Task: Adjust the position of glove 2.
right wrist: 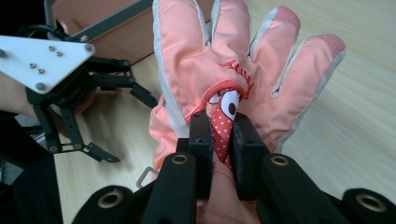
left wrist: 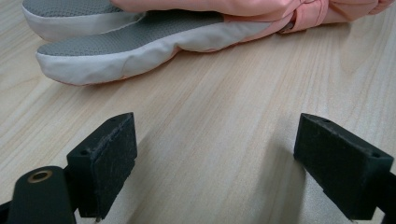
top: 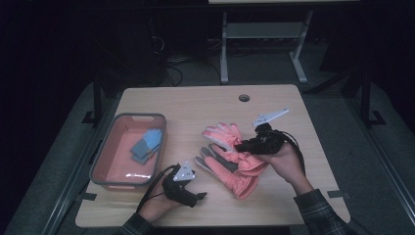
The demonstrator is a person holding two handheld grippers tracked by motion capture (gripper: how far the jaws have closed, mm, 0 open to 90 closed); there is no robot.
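The right gripper (right wrist: 219, 135) is pinching the upper pink glove (right wrist: 243, 70) by its back patch, jaws clamped on the fabric, apparently lifting it. The left gripper (left wrist: 224, 163) is waiting, jaws apart, the lower glove (left wrist: 135, 46) lying ahead on the desk (left wrist: 224, 102). Next probably calls for carrying it toward the bin (top: 110, 147).

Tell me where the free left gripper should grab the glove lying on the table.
Probably its cuff: the thickest part, nearest the table edge. Bring the open left gripper in low from the left; the flat fingers give less to pinch.
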